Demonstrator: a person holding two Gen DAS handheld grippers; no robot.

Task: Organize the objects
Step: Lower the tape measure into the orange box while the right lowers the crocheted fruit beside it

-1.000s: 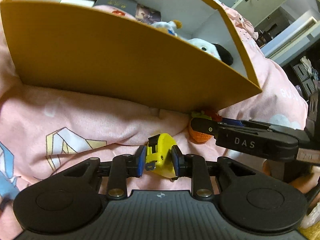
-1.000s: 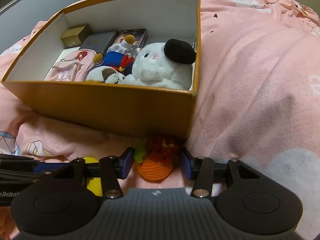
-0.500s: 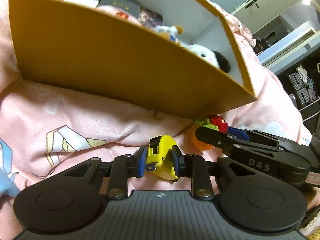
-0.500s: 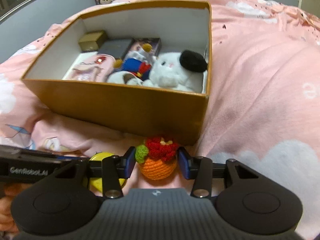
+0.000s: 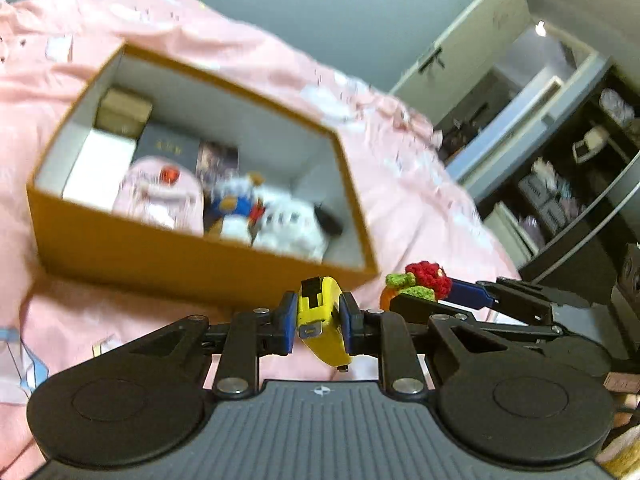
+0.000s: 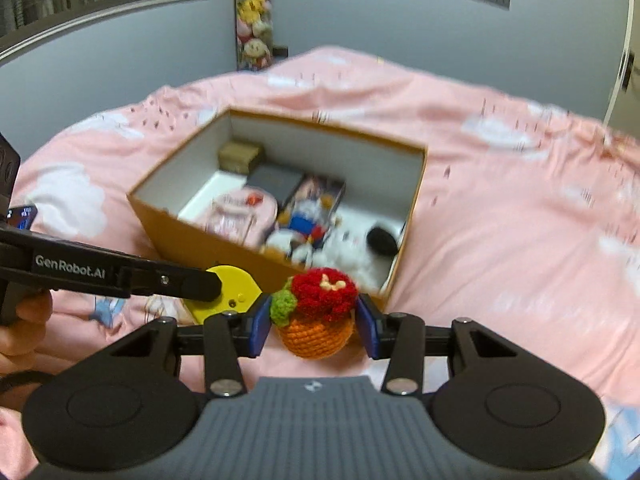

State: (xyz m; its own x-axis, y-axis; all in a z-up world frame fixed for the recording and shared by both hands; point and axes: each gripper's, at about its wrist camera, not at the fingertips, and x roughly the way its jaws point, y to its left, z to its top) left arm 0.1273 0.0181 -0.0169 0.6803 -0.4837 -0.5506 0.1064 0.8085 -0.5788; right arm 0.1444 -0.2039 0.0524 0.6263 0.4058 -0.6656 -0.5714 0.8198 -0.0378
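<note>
So right now my left gripper [image 5: 319, 322] has the yellow tape measure [image 5: 321, 320] pinched between its blue pads, jaws still squeezing in on it, and it's up off the bedspread, just in front of the near wall of the orange box [image 5: 168, 260]. My right gripper [image 6: 313, 322] is clamped on the little crocheted orange pot [image 6: 316, 320] with the red and green yarn top, also in the air, right in front of the box's near right corner. The two grippers sit side by side, left one just to the left of the right one, both on the near side of the box.

The box itself sits open on the pink bedspread [image 6: 500, 248]. Inside it, nearest me, is a white plush with a black ear [image 6: 360, 252] in the right corner, a blue-and-white plush [image 6: 302, 222] beside it, and a pink pouch [image 6: 244, 216] to the left. Toward the box's far wall there's a dark flat case [image 6: 276, 180] and a small gold box [image 6: 240, 156] in the far left corner. Everything's a bit blurry.

Beyond the box, a column of plush toys [image 6: 254, 20] hangs against the wall.
</note>
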